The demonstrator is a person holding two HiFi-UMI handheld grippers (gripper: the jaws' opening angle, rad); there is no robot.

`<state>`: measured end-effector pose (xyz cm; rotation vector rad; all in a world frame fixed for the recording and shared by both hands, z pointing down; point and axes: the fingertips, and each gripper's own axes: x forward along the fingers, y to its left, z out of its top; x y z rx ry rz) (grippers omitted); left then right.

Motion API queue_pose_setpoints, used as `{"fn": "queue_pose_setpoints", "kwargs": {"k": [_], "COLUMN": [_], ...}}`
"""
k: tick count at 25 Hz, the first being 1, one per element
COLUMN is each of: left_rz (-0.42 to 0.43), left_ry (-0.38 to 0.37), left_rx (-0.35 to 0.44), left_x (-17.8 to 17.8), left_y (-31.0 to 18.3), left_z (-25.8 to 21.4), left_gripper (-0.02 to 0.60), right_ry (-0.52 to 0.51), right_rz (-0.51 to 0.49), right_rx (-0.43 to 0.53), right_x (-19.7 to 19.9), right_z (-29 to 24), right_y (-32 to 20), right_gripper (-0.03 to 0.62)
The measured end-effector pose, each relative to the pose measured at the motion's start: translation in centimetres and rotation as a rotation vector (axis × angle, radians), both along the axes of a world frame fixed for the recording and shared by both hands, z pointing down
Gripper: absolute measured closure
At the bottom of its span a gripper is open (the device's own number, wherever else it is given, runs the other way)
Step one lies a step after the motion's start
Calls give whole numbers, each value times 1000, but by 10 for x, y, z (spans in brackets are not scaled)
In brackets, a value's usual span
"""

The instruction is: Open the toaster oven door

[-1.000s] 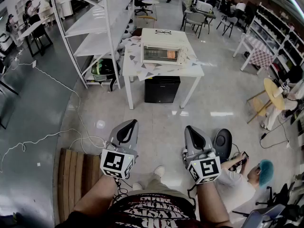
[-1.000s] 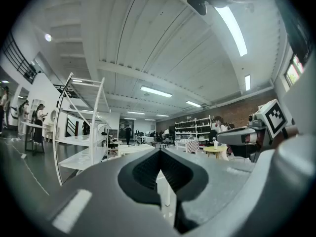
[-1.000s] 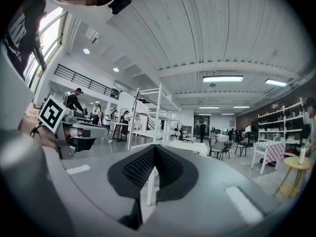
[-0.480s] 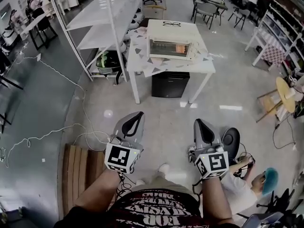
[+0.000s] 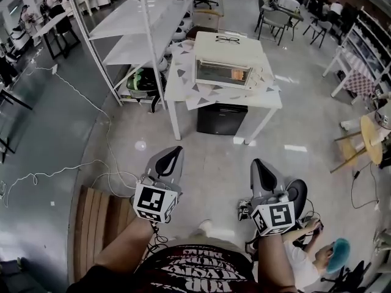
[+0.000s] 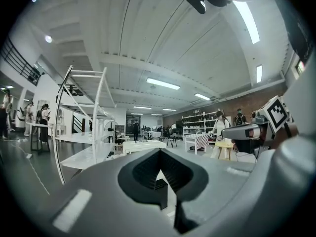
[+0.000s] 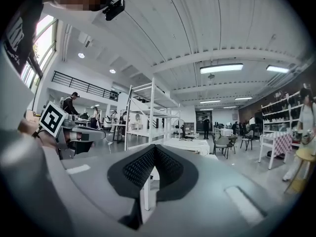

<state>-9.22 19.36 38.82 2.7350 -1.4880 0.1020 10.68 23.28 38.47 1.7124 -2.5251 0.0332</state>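
I have not started the job yet. The white table (image 5: 183,90) stands far ahead of me, across the floor, and the toaster oven (image 5: 223,71) sits on top of it. Its door (image 5: 215,73) looks shut to me, so all of the opening is left to do. My left tongs (image 5: 176,152) and my right tongs (image 5: 257,163) are low and near me, side by side, both aimed toward the table. The oven is well apart from them, far ahead and about between the two. Both tongs are closed, tips together, with nothing in them. I think I must walk closer first.
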Motion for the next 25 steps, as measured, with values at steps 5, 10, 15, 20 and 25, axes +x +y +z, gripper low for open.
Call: {"fn": "queue_pose_setpoints", "kwargs": {"k": [5,10,15,20,25], "left_rz": [0,-6,-17,-30,-24], "left_ry": [0,0,-10,-18,-16], "left_rx": [15,18,15,7,25], "left_x": [26,51,65,63,63], "left_y": [-18,-30,-30,-29,-32], "left_z": [-5,-4,0,2,-3], "left_gripper": [581,581,581,581,581], "right_ry": [6,6,-9,-20,-18], "right_rz": [-29,-48,-42,-45,-47], "right_rx": [18,20,22,21,24], "right_x": [15,38,61,65,62], "right_z": [-6,-5,-4,-2,-3], "right_y": [-16,-28,-35,-35,-37], "right_gripper": [566,566,566,566,566]}}
